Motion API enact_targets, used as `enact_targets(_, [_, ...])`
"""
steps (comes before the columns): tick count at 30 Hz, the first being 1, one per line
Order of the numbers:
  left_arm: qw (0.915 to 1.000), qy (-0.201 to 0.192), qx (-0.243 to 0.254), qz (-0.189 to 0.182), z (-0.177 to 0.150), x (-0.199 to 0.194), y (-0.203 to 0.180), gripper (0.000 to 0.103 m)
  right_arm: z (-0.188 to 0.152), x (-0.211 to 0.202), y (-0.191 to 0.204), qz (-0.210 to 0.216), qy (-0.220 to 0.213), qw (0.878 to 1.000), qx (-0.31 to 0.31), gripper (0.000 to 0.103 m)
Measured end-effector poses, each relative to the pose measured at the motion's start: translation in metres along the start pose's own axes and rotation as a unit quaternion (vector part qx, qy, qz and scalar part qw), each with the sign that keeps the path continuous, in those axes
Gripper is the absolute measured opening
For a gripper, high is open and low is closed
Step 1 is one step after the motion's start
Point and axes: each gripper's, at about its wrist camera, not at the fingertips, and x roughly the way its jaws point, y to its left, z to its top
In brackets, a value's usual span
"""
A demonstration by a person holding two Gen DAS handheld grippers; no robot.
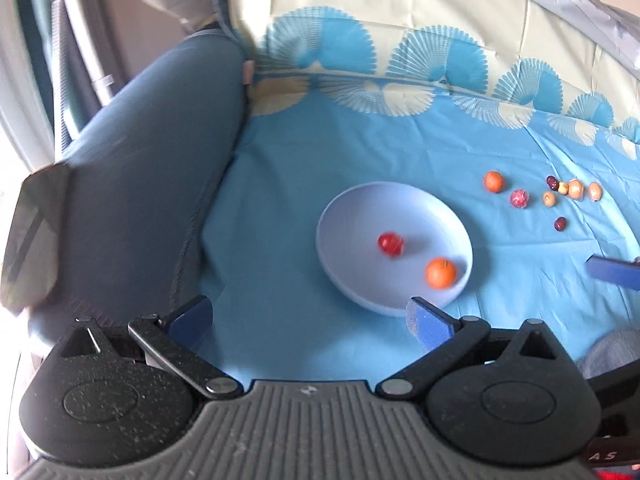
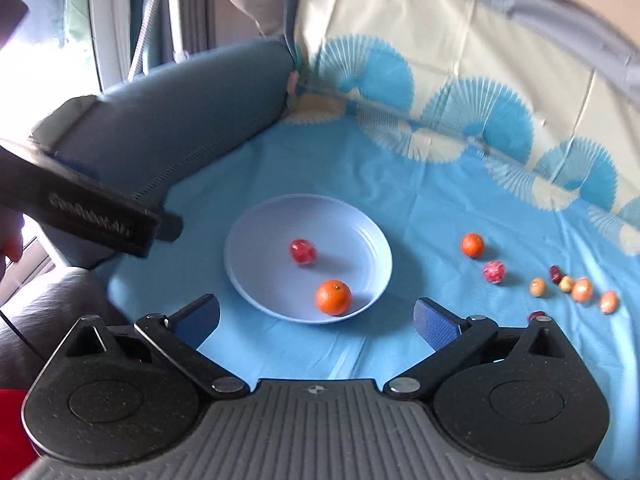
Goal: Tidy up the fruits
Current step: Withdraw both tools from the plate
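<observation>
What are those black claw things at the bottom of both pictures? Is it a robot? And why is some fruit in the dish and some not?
It is not a robot by itself. A person holds one grabber tool in each hand, and each tool has a small camera looking forward along its two fingers. That is why the black claws fill the bottom of each picture. One picture comes from the left gripper, the other from the right gripper. Both stand wide open with nothing between their fingers.

In front lies a blue cloth with a pale blue plate on it. In the plate are an orange and a red fruit. More small fruits wait in a loose row on the cloth to the plate's right. The job is tidying the fruit, so those probably go in next.
</observation>
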Motion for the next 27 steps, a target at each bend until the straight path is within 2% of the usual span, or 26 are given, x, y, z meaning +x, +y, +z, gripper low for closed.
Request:
enact_targets(5, [0.9993,-0.031,-0.02,0.002,-0.019,-0.049,0.007,0.103,-0.004,-0.051,0.02,-0.003,-0.043,0.999,0.018,0.102])
enact_targets(11, [0.997,-0.077,-0.006,-0.006,-0.032,-0.09,-0.004,0.103,-0.008,-0.083,0.023,-0.025,-0.055,0.997,0.037,0.102])
enact_targets(20, [0.9944,-0.103,0.022,-0.011,-0.043,-0.116,-0.024,0.103,-0.026,-0.111,0.027,-0.031,-0.066,0.995,0.063,0.102])
enact_targets(27, [0.9944,-0.105,0.012,-0.008,-0.043,-0.12,-0.017,0.103,-0.023,-0.114,0.028,-0.033,-0.074,0.995,0.061,0.102])
